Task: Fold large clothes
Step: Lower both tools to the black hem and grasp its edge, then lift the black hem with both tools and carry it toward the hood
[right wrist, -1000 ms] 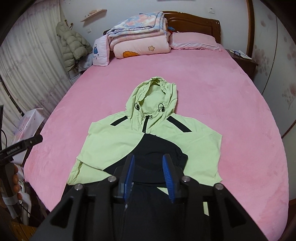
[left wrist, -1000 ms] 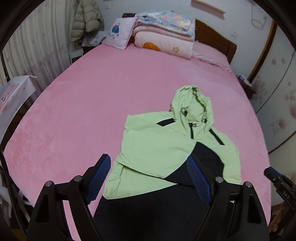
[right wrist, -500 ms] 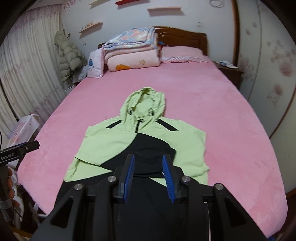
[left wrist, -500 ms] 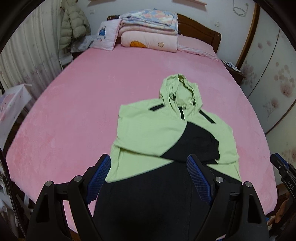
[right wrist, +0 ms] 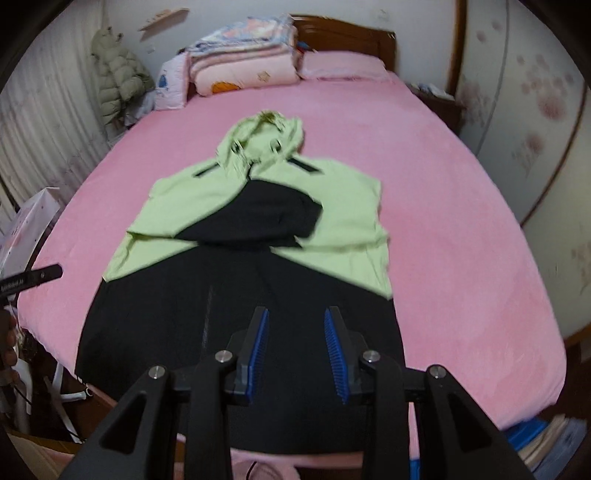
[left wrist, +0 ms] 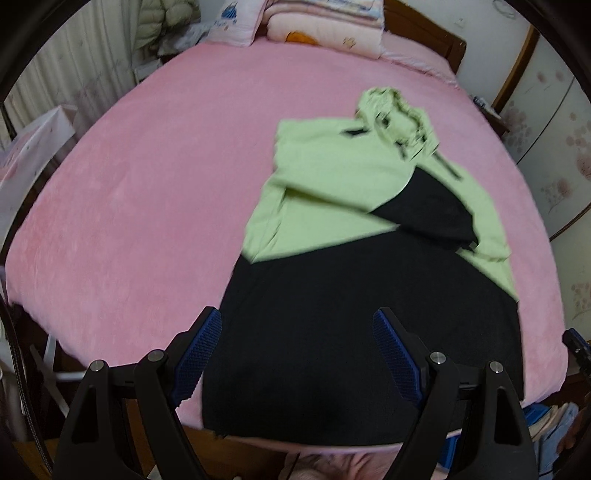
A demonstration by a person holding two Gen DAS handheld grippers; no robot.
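Two blue-padded fingers of the left gripper (left wrist: 297, 328) stand wide apart in the left wrist view, holding nothing, above the near edge of a pink bed (left wrist: 147, 177). Ahead of them lies a green and black jacket (left wrist: 354, 236), spread flat on the bed. Its black lower part sits between and just beyond the fingers, reaching the bed's near edge. Its long axis runs away from the gripper and leans to the right, with the hood (left wrist: 397, 110) at the far end. One sleeve is folded across the chest, its black end lying to the right of centre. Far ahead, at the head of the bed, is a stack of folded quilts (left wrist: 325, 22).

From the right wrist view, the right gripper (right wrist: 297, 326) has its fingers parted by a narrower gap, and nothing is between them. It hangs over the jacket's (right wrist: 258, 229) black hem. Here the jacket's long axis runs almost straight ahead from the gripper, hood (right wrist: 264, 138) farthest away and pointing toward the quilts (right wrist: 243, 59) and a pillow (right wrist: 341, 64). Off to the left, beyond the bed's (right wrist: 461, 240) edge, a dark bar of the other gripper shows. A padded coat (right wrist: 118, 79) hangs far ahead on the left.
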